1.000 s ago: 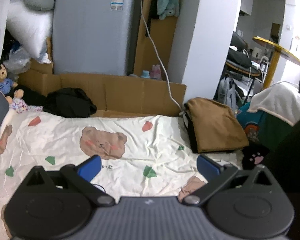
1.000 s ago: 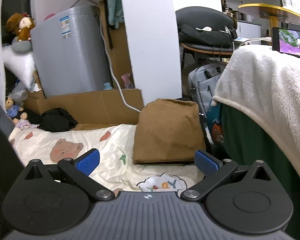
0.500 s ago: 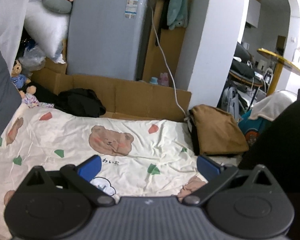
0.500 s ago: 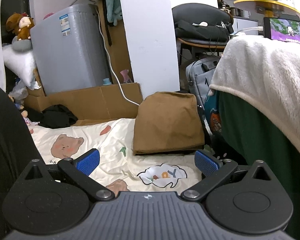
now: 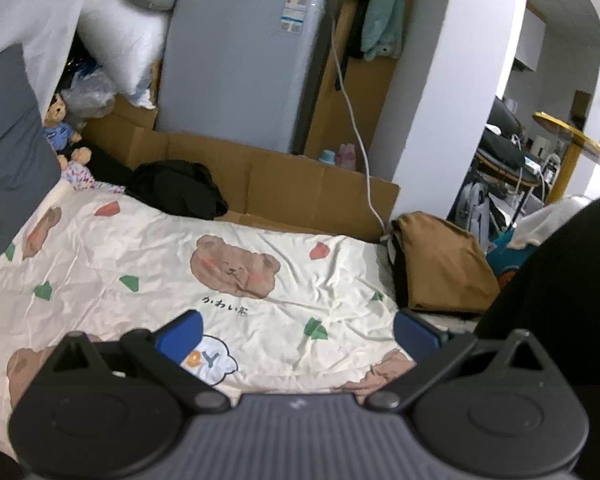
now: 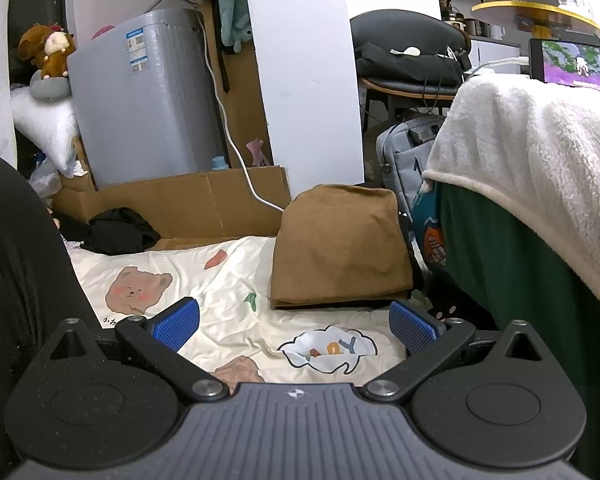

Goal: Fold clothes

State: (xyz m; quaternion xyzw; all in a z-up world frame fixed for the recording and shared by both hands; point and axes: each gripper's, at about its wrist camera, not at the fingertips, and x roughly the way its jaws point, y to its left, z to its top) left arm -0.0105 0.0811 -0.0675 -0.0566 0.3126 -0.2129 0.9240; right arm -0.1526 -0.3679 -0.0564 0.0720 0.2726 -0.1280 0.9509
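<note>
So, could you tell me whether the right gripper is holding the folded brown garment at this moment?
No, the right gripper is open and empty, with the folded brown garment lying beyond its fingers on the bear-print sheet.

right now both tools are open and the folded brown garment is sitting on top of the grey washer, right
Not quite. Both tools, left tool and right tool, are open, but the folded brown garment lies on the bear-print sheet, not on the grey washer. The right wrist view shows it.
</note>
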